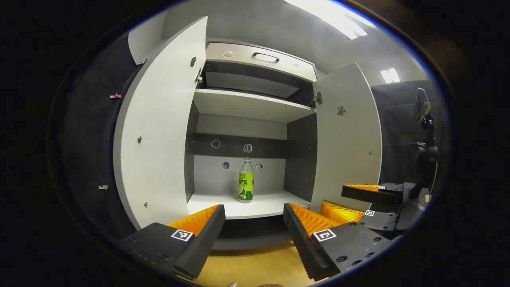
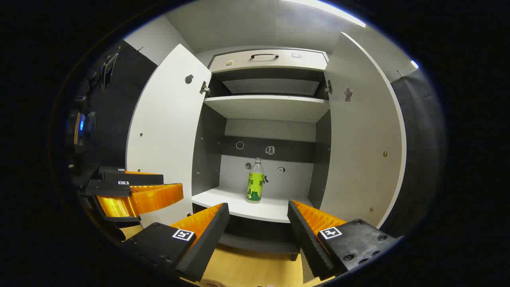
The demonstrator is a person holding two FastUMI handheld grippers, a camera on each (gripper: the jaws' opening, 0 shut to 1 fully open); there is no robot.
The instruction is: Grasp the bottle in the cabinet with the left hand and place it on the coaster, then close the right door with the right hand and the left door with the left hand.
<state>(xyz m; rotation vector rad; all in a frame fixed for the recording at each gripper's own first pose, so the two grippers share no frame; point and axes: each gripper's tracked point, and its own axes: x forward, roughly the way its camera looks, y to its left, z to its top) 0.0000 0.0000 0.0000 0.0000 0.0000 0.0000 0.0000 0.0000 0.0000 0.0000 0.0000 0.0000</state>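
a pale grey wall (image 1: pixel 255 24) rose behind the furniture, and a ceiling light panel (image 1: pixel 330 18) glowed bright at the top of the left gripper view, with a smaller light (image 1: pixel 389 75) off to the right. dark cloth (image 1: pixel 398 119) hung at the right side there, and a black camera stand (image 1: pixel 426 147) stood in front of it. in the right gripper view a black wall (image 2: pixel 115 103) stood at the left, with a small blue light (image 2: pixel 81 124) on gear beside it. a light wooden surface (image 1: pixel 255 265) lay below.
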